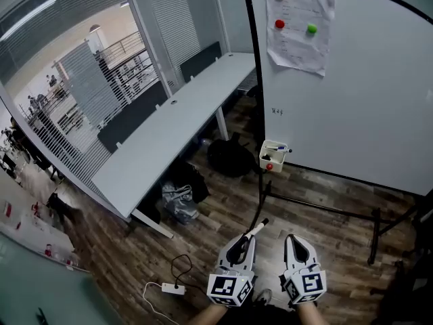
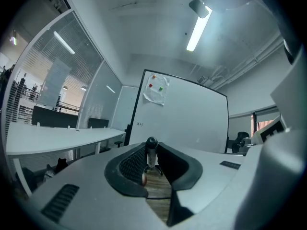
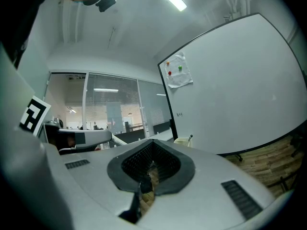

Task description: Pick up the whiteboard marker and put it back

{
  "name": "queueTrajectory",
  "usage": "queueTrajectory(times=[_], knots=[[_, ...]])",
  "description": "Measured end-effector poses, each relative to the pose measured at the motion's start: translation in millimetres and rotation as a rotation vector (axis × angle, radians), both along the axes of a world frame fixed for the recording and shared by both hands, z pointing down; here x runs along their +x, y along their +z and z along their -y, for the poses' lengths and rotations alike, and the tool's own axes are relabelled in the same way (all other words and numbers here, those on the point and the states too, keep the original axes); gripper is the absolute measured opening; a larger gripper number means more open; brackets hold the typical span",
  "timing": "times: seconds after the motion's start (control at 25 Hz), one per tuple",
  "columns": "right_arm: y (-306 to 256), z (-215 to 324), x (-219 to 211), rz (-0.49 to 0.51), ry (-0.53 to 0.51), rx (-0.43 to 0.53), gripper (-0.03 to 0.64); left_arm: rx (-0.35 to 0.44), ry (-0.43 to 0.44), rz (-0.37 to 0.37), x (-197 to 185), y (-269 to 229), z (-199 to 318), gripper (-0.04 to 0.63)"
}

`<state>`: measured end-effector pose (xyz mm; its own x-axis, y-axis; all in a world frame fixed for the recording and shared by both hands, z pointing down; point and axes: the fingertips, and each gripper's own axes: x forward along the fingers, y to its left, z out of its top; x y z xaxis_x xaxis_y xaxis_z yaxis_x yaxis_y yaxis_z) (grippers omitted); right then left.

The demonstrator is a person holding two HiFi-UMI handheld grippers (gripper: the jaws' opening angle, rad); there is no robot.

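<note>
the left claw [image 1: 245, 241], at the bottom centre of the head view, is closed on the whiteboard marker [image 1: 257, 229]. the marker has a white barrel and a black cap, and it sticks out past the claw tips toward the upper right. in the left gripper view it stands upright, pinched between the ribbed pads at their far end. the right claw [image 1: 295, 239] sits just beside the left one, to its right, with its jaws brought together and nothing between them. both are held over the wood floor [image 1: 223, 212]. the whiteboard [image 1: 352, 93] fills the right side of the frame, with a sheet of paper [image 1: 301, 39] pinned at its top by orange, red and green magnets. a small marker box [image 1: 272, 160] hangs at its lower left edge, well apart from the claws. a long white tabletop [image 1: 169, 131] runs along the glass wall on the left.
</note>
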<state>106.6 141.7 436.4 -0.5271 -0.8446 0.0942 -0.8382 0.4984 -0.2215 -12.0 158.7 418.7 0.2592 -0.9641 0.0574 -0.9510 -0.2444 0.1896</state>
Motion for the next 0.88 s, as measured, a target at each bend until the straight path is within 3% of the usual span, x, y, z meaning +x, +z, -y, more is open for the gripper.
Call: queueTrajectory(times=[0.88], knots=[[-11,99,-43,0.009,0.07,0.048,0.012,0.004,0.075,-0.032,-43,5,112,0.077]])
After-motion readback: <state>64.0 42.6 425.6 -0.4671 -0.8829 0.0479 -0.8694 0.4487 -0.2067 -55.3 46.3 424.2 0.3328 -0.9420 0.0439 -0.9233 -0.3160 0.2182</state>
